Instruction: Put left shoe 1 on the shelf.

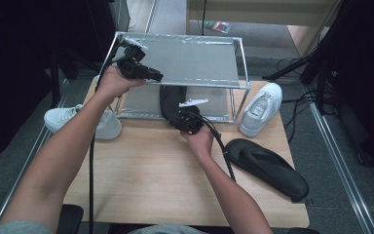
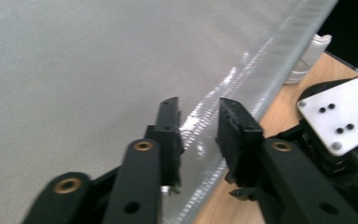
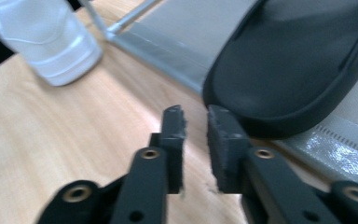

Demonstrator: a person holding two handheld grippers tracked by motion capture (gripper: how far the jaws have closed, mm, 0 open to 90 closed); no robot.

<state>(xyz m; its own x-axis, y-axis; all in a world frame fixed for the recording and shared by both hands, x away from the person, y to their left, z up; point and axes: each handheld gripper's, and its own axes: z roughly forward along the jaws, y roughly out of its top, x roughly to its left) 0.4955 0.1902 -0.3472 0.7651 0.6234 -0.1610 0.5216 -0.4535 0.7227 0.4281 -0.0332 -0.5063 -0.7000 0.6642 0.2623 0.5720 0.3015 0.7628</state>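
Left hand-held gripper parted with nothing between, over front edge of rack's top shelf. Right hand-held gripper parted too, just short of black sandal lying on lower shelf, overhanging its edge. Bare worktop in front. White sneakers flanking rack; second sandal at right.
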